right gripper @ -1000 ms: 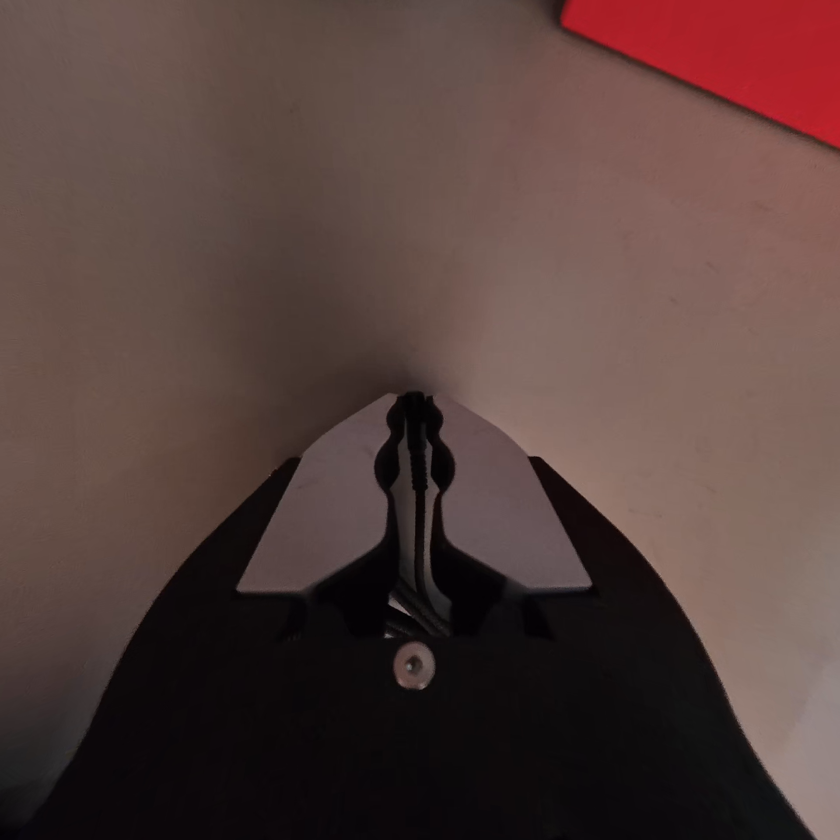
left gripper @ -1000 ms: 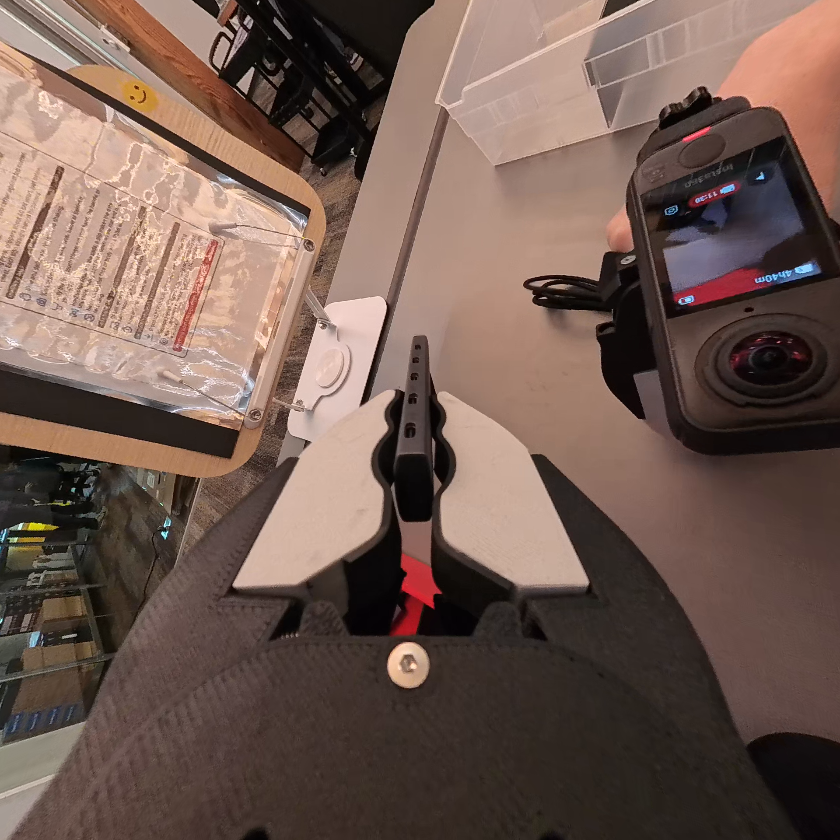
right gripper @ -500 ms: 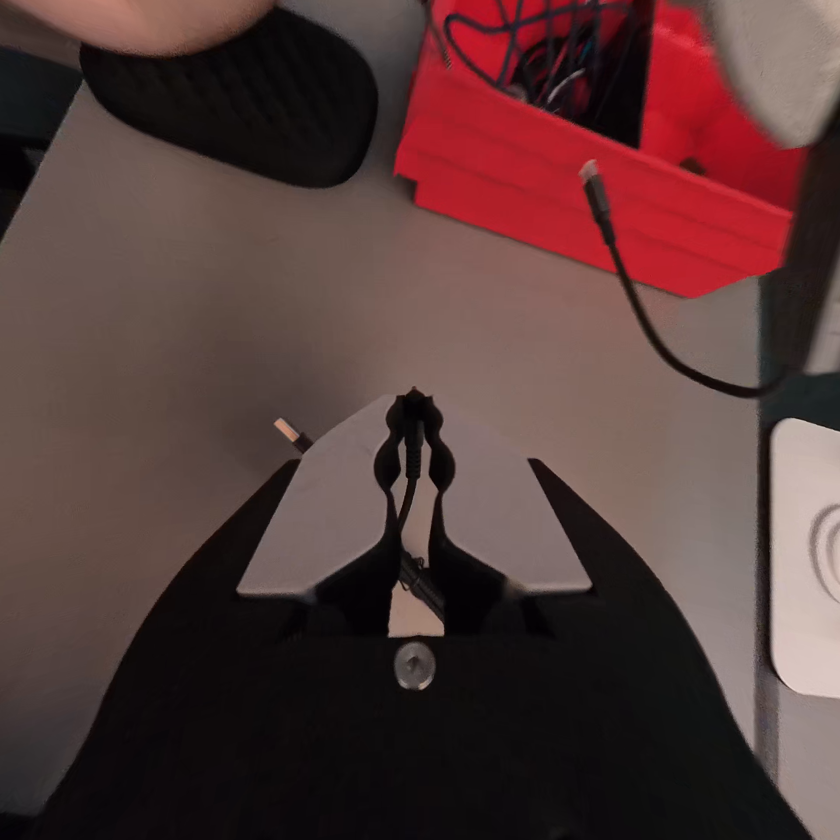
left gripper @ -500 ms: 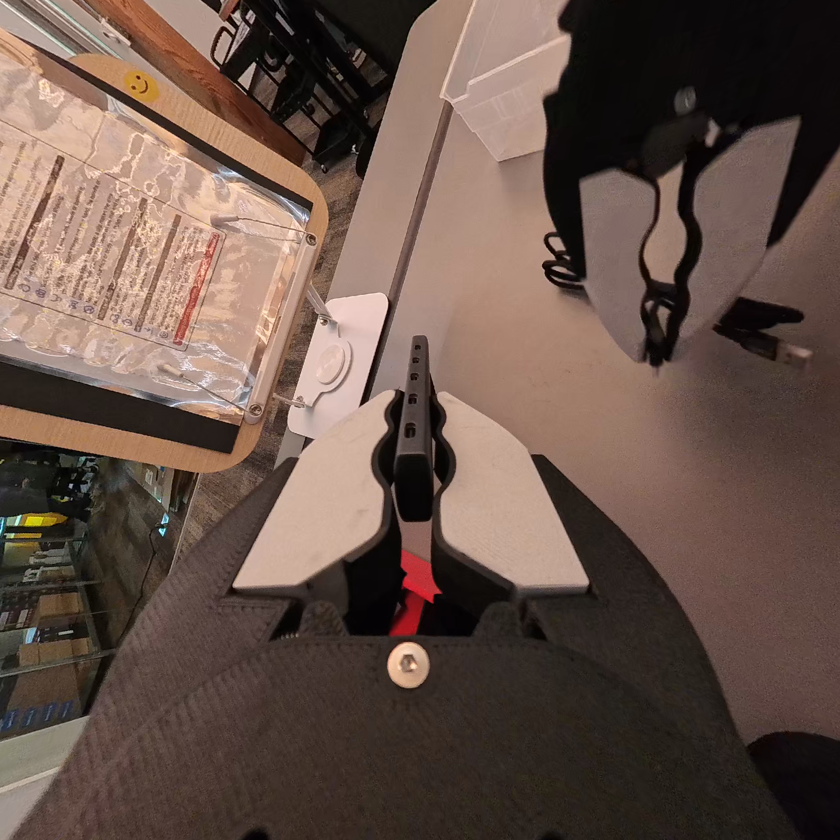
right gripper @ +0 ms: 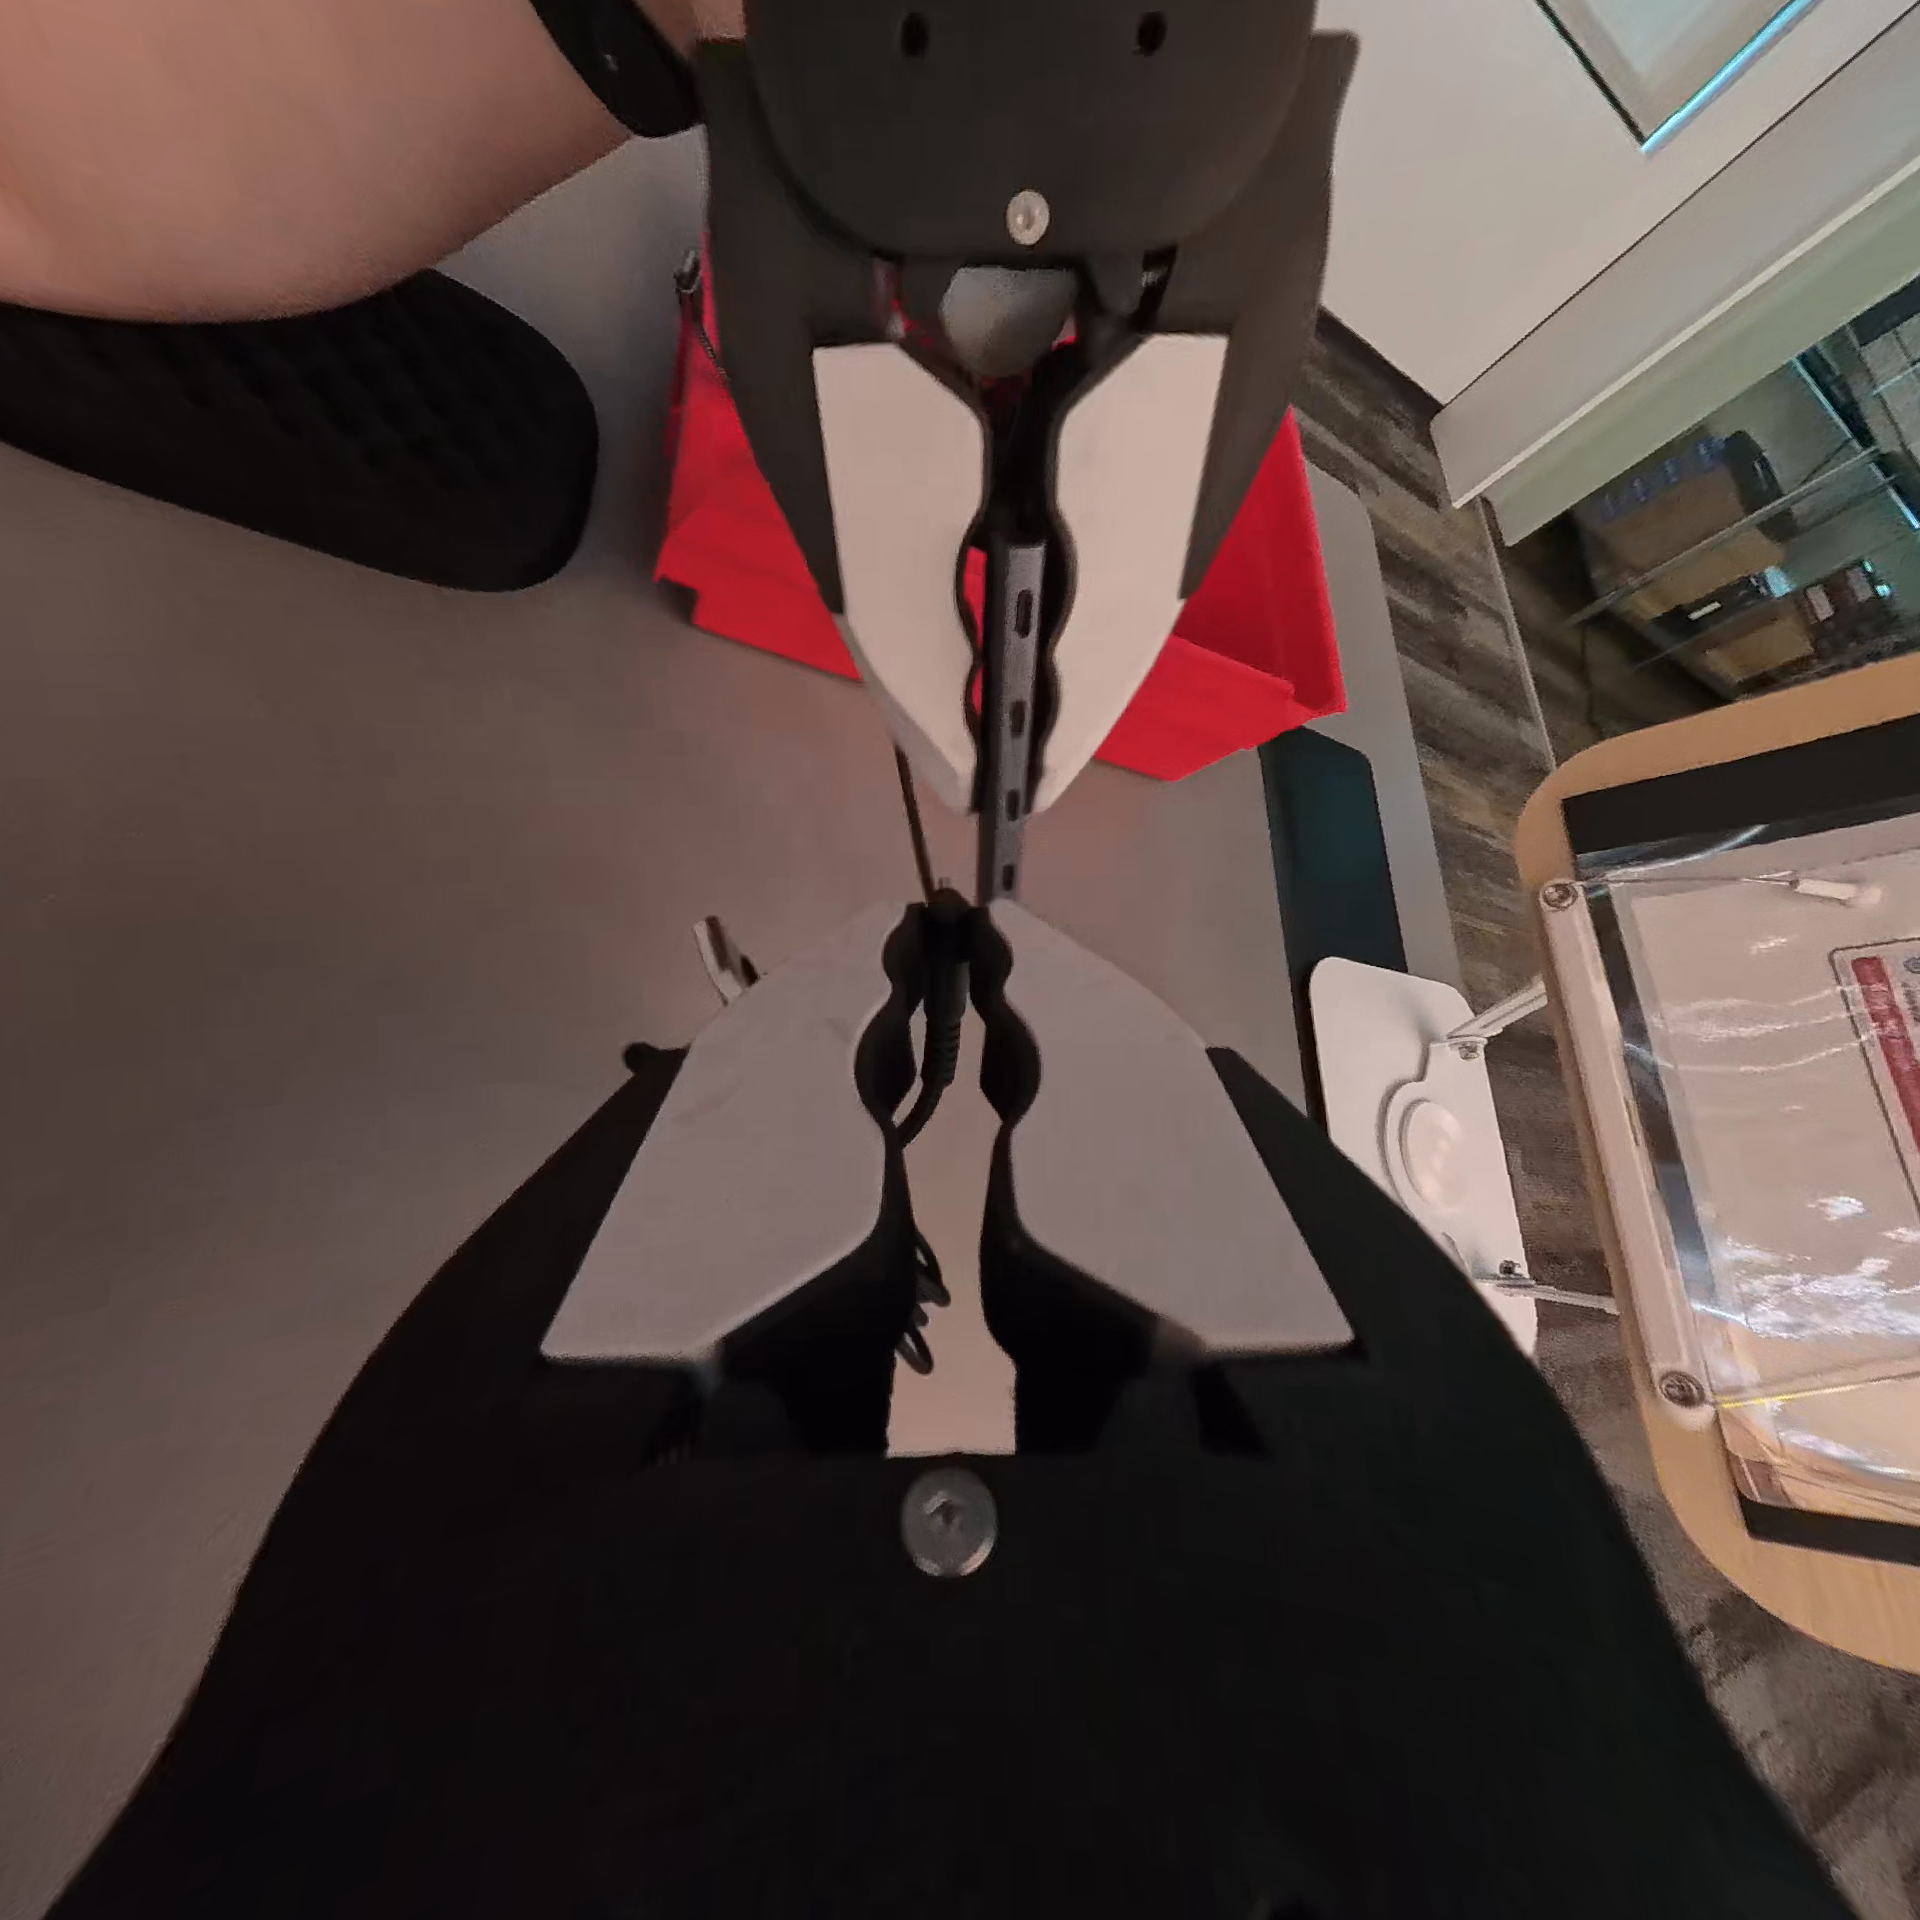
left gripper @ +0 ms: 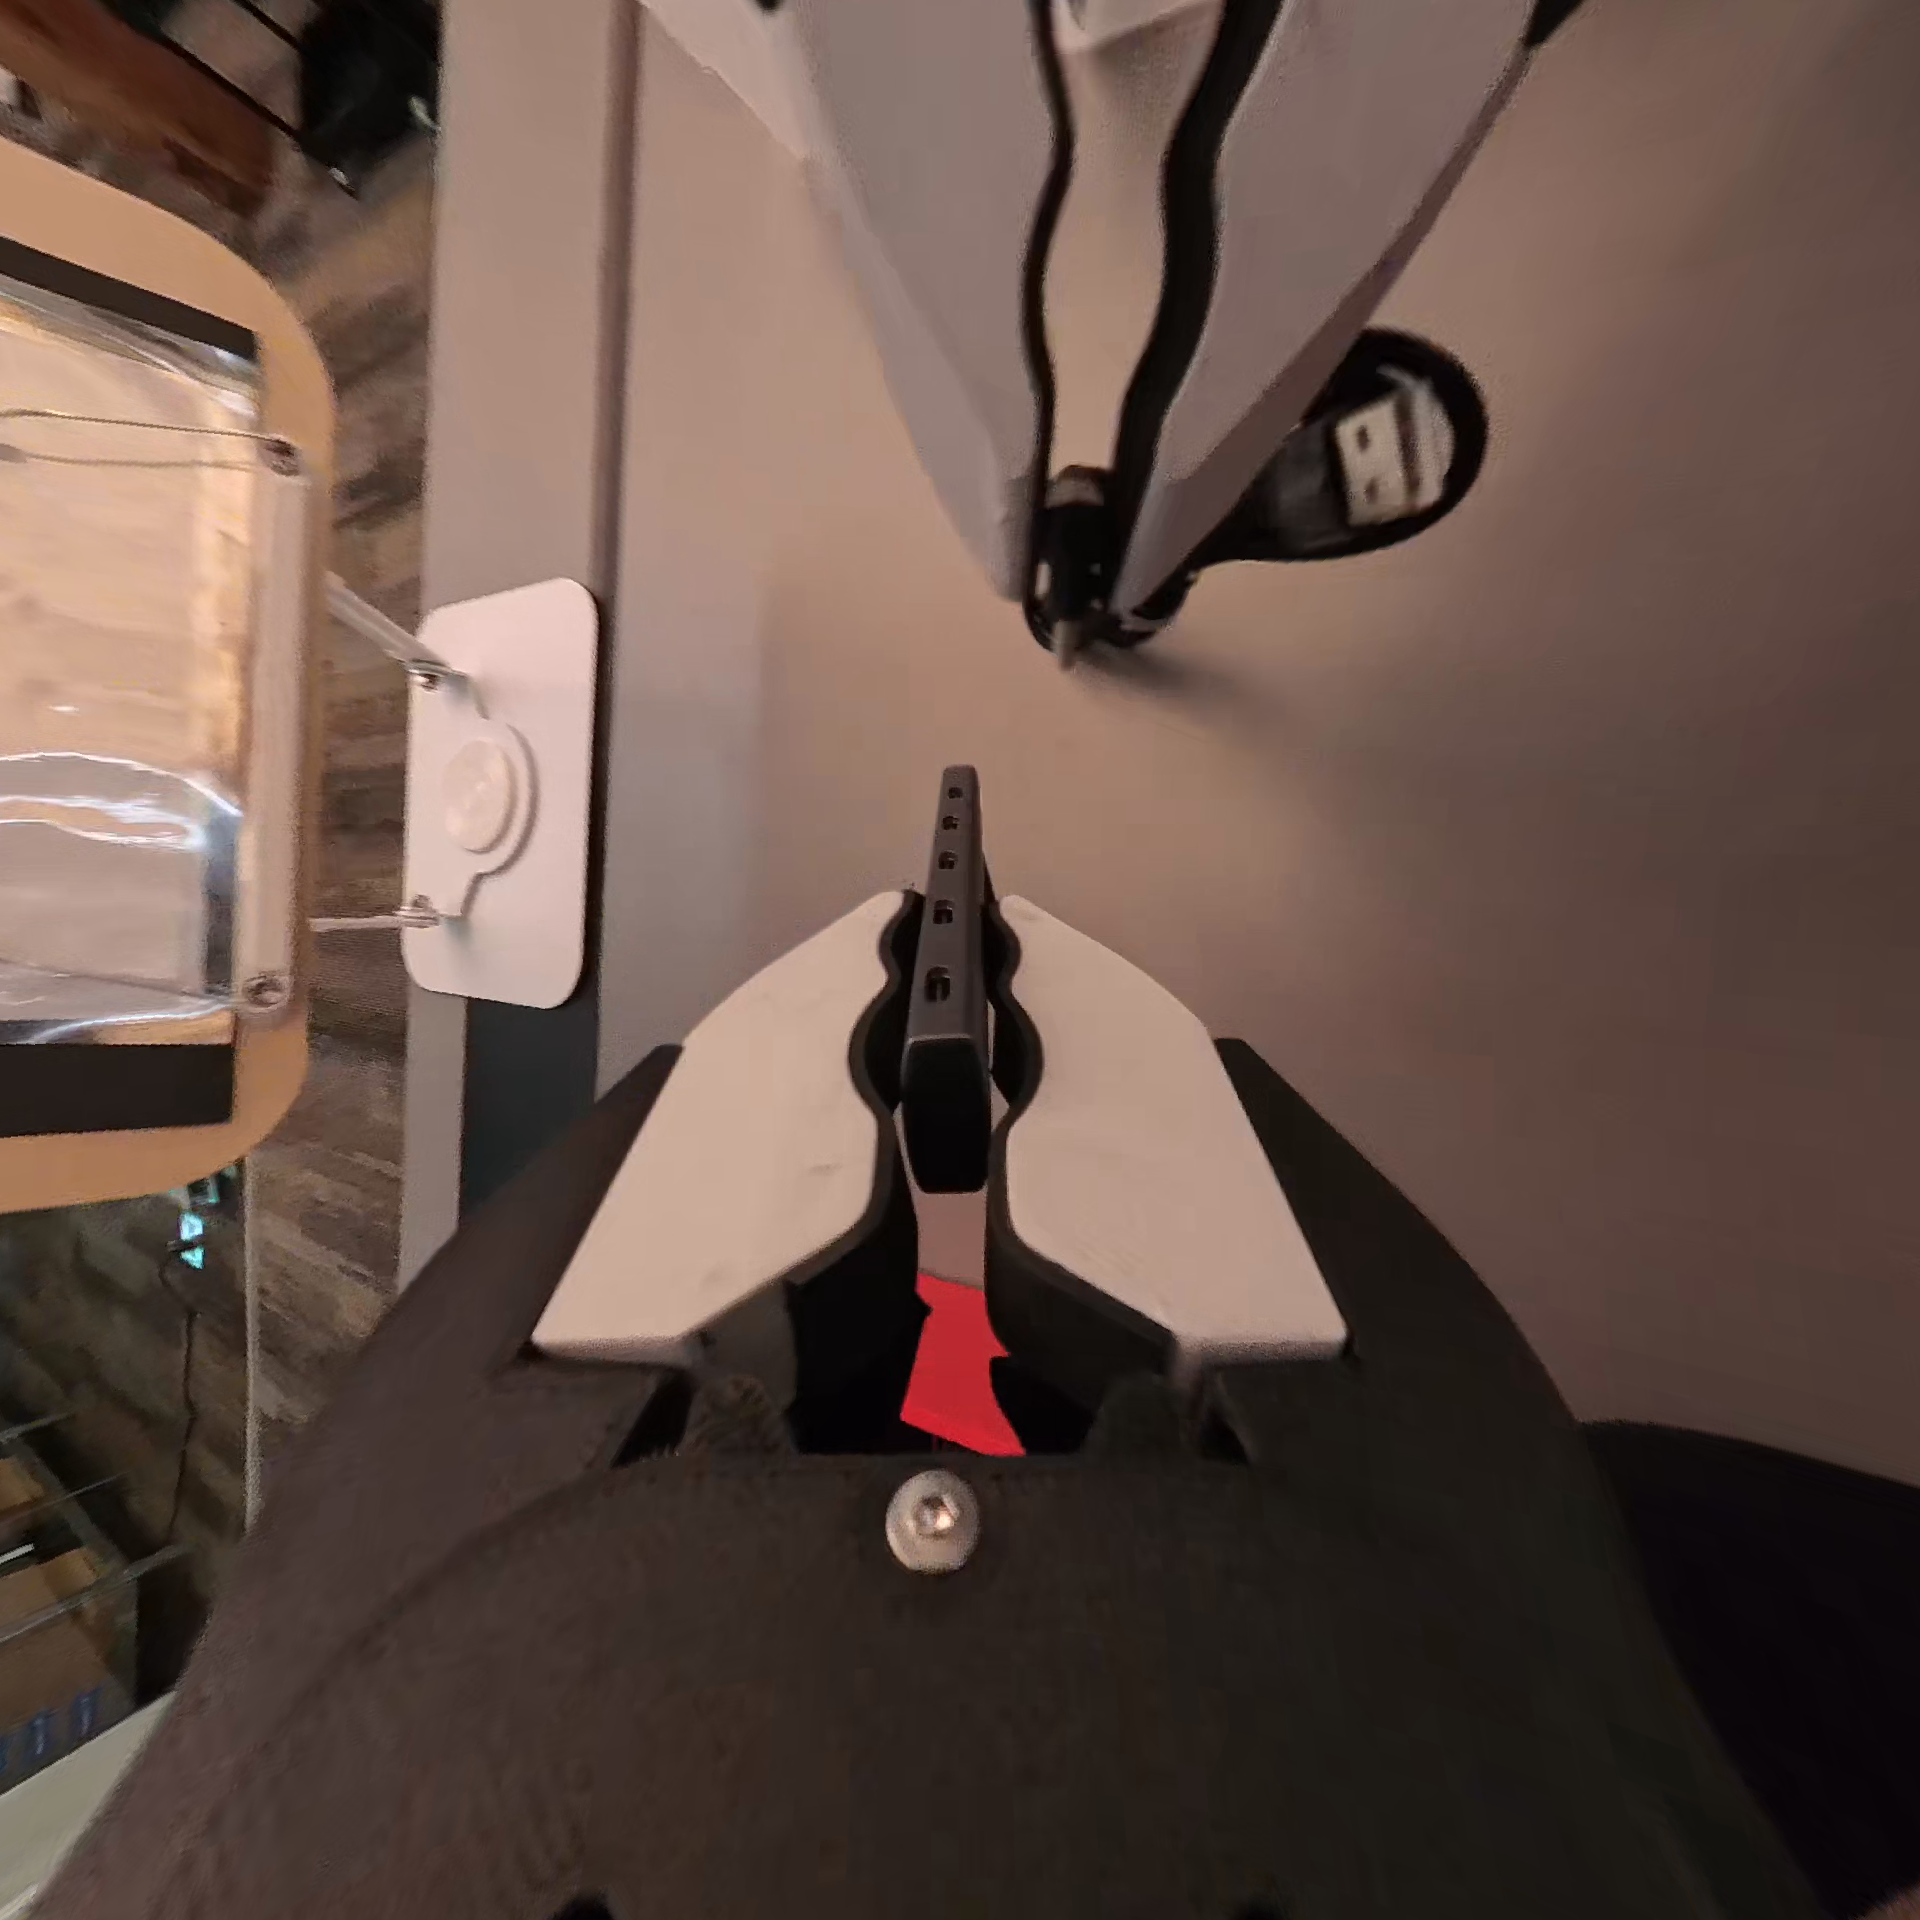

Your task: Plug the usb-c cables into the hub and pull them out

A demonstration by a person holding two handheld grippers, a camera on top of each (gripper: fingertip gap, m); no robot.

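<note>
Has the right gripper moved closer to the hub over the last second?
Yes. In the left wrist view the right gripper, shut on the cable plug, has come toward the hub, away from the table's far edge.

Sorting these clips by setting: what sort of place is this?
Probably an office or shared workspace. A grey table holds a red bin, a notice stands in a clear holder on a wooden board, and glass partitions show behind.

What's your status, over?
Left gripper shut on hub. Right gripper shut on cable plug, tip near hub, not inserted. Path clear.
</note>
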